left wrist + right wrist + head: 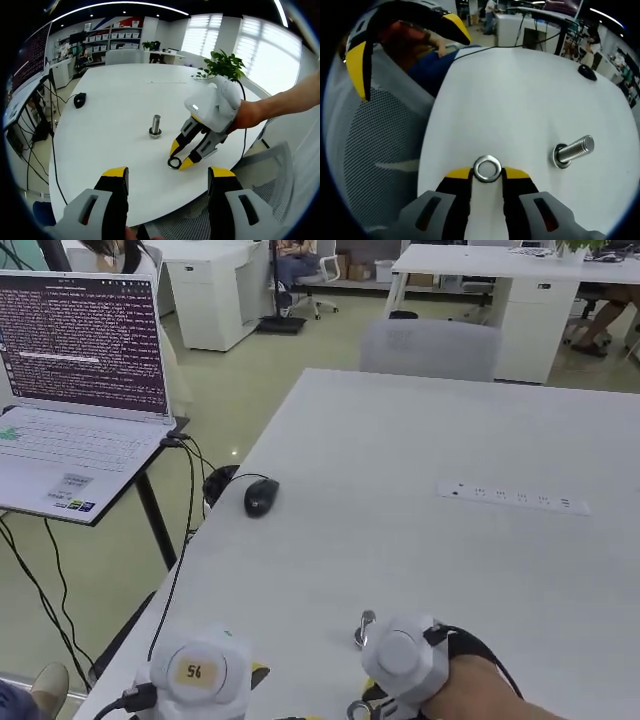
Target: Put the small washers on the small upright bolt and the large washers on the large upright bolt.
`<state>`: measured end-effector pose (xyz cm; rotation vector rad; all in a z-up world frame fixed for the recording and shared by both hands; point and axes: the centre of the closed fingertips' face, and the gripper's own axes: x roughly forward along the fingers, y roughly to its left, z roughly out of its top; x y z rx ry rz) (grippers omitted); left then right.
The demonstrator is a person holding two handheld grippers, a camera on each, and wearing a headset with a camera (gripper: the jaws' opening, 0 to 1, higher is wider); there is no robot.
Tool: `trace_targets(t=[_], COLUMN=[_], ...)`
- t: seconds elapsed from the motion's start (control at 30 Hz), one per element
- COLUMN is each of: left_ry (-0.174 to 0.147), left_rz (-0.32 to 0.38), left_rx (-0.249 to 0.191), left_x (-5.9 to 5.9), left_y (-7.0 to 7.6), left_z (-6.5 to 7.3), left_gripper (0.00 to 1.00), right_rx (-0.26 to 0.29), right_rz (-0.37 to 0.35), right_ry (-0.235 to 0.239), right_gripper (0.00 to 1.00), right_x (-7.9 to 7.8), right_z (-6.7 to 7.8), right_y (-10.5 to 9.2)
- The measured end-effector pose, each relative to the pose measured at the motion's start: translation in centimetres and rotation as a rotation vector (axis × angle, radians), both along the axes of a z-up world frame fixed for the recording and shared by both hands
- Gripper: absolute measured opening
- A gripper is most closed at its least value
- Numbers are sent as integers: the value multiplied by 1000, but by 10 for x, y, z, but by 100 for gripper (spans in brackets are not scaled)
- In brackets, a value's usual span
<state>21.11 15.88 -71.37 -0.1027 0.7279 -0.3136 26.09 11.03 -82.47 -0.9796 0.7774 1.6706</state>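
Note:
My right gripper [487,176] is shut on a silver washer [487,168], pinched edge-on between the yellow fingertips just above the white table [520,90]. The left gripper view shows the same washer [174,163] in that gripper [184,156], low over the table's near edge. An upright steel bolt [155,125] stands a short way beyond, with a washer around its base; it appears to the right of the held washer as the bolt [572,150]. My left gripper [167,182] is open and holds nothing. In the head view the bolt [365,626] stands just left of the right gripper [385,695].
A black mouse [260,497] lies at the table's left edge and a white power strip [512,498] at mid-right. An open laptop [80,390] sits on a side stand to the left. A mesh chair [380,150] is below the near edge.

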Motion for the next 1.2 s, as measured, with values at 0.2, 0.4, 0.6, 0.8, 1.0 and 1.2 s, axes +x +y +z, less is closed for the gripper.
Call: trace_targets(t=[0.2, 0.4, 0.6, 0.8, 1.0, 1.2], left_ry=[1, 2, -1, -5, -2, -3], left_rz=[3, 9, 5, 12, 17, 18], left_rx=[-2, -7, -7, -6, -7, -8], left_x=[-1, -2, -1, 0, -1, -1], left_y=[1, 1, 0, 3, 5, 5], left_z=[0, -2, -1, 1, -1, -1], left_gripper=[64, 64, 64, 64, 64, 64], right_rx=[-81, -102, -64, -42, -23, -1], right_rz=[38, 67, 21, -19, -39, -58], right_ry=[-30, -72, -47, -13, -8, -20], right_gripper=[25, 24, 23, 23, 23, 23], right_x=[0, 1, 1, 1, 4, 14], right_z=[-2, -2, -1, 0, 5, 19], right_y=[-1, 0, 1, 0, 1, 1])
